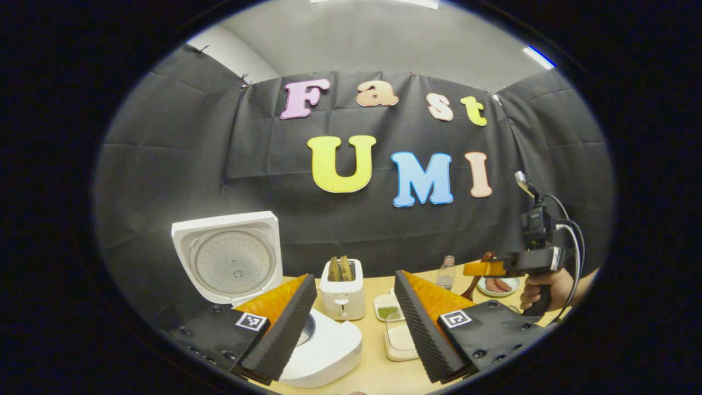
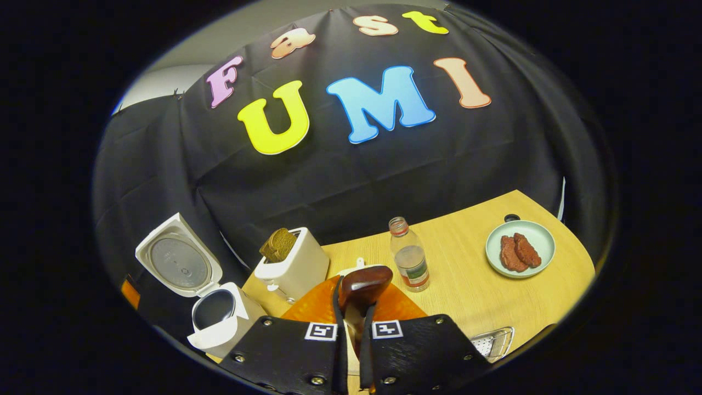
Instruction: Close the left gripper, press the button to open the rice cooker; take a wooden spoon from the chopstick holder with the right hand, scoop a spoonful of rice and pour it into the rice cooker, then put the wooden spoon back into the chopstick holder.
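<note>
White rice cooker [image 2: 219, 318] lid already up; right tool [image 2: 351, 329] clamped on dark wooden spoon [image 2: 363, 285], left tool [image 1: 354, 318] wide open. Scoop, pour, return left imo.

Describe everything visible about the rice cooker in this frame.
The rice cooker is a white, glossy, plastic-looking unit standing upright at the left end of the wooden table, beside the toaster. Its hinged lid stands open, tilted back, showing a round grey inner plate. The dark inner pot is exposed; its contents cannot be made out. Nothing grips it.
</note>
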Motion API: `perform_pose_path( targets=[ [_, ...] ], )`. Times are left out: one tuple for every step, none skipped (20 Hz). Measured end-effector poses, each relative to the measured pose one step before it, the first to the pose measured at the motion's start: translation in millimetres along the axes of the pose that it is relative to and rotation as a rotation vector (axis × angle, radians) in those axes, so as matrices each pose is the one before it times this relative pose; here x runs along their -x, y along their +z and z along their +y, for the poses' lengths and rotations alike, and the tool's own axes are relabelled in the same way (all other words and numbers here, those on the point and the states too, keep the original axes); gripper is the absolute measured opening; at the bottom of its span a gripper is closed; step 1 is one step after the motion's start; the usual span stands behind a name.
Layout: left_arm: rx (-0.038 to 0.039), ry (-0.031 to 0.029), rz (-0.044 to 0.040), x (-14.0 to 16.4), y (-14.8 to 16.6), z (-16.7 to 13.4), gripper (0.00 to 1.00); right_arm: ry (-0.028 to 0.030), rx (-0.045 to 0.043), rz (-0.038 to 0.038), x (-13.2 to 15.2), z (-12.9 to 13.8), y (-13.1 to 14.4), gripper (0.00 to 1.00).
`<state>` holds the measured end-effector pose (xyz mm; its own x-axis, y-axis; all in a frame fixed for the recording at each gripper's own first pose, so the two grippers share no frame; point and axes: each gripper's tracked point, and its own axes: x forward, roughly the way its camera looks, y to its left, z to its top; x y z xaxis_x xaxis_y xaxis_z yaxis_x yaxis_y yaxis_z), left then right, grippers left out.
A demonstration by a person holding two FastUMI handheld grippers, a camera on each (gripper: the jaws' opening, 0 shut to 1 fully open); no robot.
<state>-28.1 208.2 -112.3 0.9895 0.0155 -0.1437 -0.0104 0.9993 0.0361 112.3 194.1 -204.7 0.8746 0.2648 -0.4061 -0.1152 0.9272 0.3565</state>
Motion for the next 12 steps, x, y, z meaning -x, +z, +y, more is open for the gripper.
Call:
perform_pose_path(
  targets=[
    [-0.00285, 0.00157, 0.00230, 0.59, -2.42, 5.56, 0.99, -0.00901, 0.02251, 0.00436, -8.12, 0.58, -10.65, 0.09],
    [0.00000, -0.00008, 0.00629, 0.10, -3.31, 5.30, 0.96, -0.00476, 0.02144, 0.00383, -7.76, 2.47, -9.84, 0.09],
    [0.00003, 0.00337, 0.00992, 0.44, -4.58, 4.23, 0.96, 0.00153, 0.01603, 0.00984, -8.15, 3.68, -8.84, 0.09],
    [0.00231, 0.00330, 0.00933, 1.59, -2.99, 5.33, 0.96, 0.01015, 0.02329, 0.01683, -8.76, 5.30, -11.56, 0.09],
    [0.00442, 0.00575, 0.00912, 0.99, -3.71, 4.90, 0.96, 0.00822, 0.02212, 0.01563, -6.91, 5.02, -11.62, 0.09],
    [0.00705, 0.00495, 0.00897, 1.21, -3.10, 4.13, 0.96, 0.00294, 0.01776, 0.01266, -7.18, 2.53, -8.50, 0.09],
    [0.00697, 0.00458, 0.00639, 2.83, -2.96, 2.21, 0.96, -0.00114, 0.01821, 0.01140, -5.88, 2.41, -8.36, 0.09],
    [0.00365, 0.00484, 0.00152, 2.08, -1.23, 2.37, 0.99, 0.00823, 0.00403, 0.01068, -1.85, 5.17, -6.60, 0.09],
    [-0.00069, 0.00529, 0.00333, -0.64, -2.31, 2.93, 0.99, 0.01586, -0.00152, -0.00175, 0.31, 8.16, -2.39, 0.09],
    [-0.00183, 0.00503, 0.00350, 1.17, -1.46, 4.04, 0.99, 0.01766, -0.00689, 0.00491, -0.58, 7.91, -3.61, 0.09],
    [-0.00014, 0.00408, 0.00420, 2.10, -2.56, 1.52, 0.99, 0.02723, -0.02114, 0.01112, 0.64, 10.48, -3.78, 0.09],
    [0.00238, 0.00351, 0.00221, 1.69, -2.21, 2.39, 0.99, 0.02607, -0.02885, 0.01003, -0.64, 8.91, -3.94, 0.09]
  ],
)
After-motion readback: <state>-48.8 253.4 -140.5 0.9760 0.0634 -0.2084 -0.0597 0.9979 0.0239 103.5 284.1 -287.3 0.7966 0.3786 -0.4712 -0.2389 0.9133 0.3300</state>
